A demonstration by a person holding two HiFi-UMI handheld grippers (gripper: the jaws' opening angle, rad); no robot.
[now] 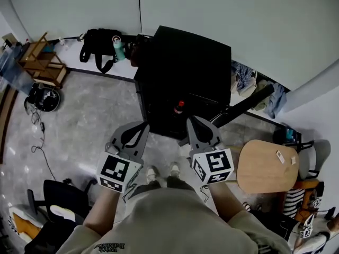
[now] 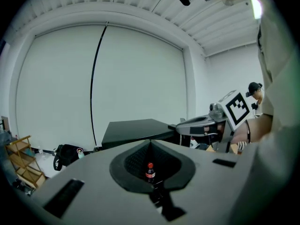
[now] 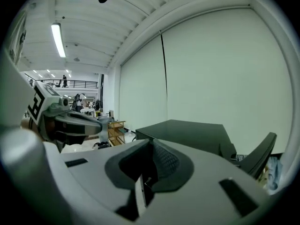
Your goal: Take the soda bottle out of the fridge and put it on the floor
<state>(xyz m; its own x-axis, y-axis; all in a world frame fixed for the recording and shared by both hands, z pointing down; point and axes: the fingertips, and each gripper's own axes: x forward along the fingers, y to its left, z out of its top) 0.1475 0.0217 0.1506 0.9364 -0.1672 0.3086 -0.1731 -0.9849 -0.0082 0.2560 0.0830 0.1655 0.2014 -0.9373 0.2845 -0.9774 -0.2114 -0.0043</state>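
A low black fridge (image 1: 183, 67) stands against the white wall, its door (image 1: 249, 102) swung out to the right. A soda bottle (image 1: 179, 108) with a red cap stands upright at the fridge's open front; whether it is inside or on the floor I cannot tell. The left gripper view shows the bottle (image 2: 149, 171) through the hollow behind the jaws. My left gripper (image 1: 144, 125) and right gripper (image 1: 190, 120) hang side by side just short of the fridge front. Both are shut with nothing in them, and the bottle lies beyond and between their tips.
A round wooden seat (image 1: 263, 165) is close on the right. A black bag (image 1: 98, 44) lies by the wall, with a wooden rack (image 1: 42, 62) and a round floor robot (image 1: 45, 97) at the left. An office chair (image 1: 58, 194) is at the lower left. The person's feet (image 1: 161, 172) are below the grippers.
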